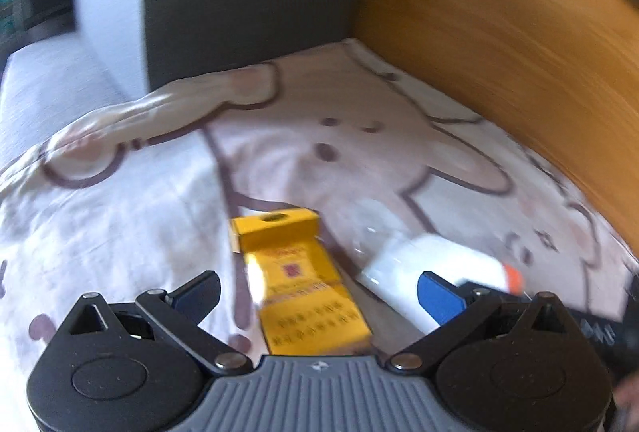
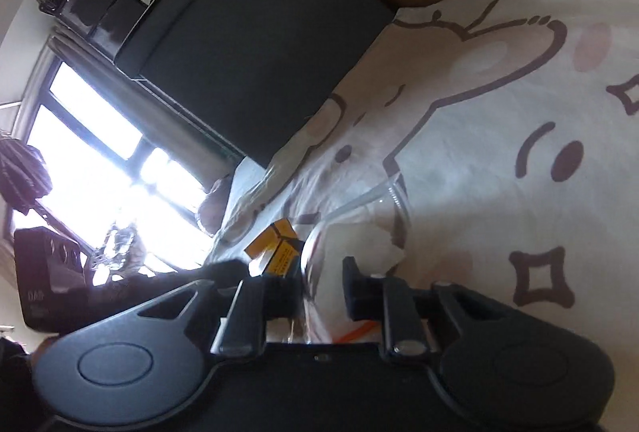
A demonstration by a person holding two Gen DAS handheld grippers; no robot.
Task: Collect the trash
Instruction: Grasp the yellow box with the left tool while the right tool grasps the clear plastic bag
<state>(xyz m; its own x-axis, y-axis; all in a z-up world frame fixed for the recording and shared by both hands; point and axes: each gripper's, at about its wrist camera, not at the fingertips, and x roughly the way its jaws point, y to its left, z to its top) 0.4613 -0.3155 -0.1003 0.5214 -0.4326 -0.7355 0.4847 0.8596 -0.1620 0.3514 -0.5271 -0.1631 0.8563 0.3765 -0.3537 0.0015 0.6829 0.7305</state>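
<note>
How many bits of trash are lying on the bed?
2. A yellow box lies on the cartoon bedsheet between the left gripper's open fingers; a clear plastic bottle with an orange cap lies beside it. More may be out of view.

Motion-blurred, bowed fisheye edges; blown-out glare from window (image 2: pixel 108 168); dim foreground shadows

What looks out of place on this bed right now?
Two bits of litter lie on the cartoon-print bedsheet: a yellow cardboard carton with its end flap open, and beside it a clear plastic bottle with a white label and orange cap, lying on its side. The right gripper is closed on the bottle; the left gripper is open over the carton.
</note>
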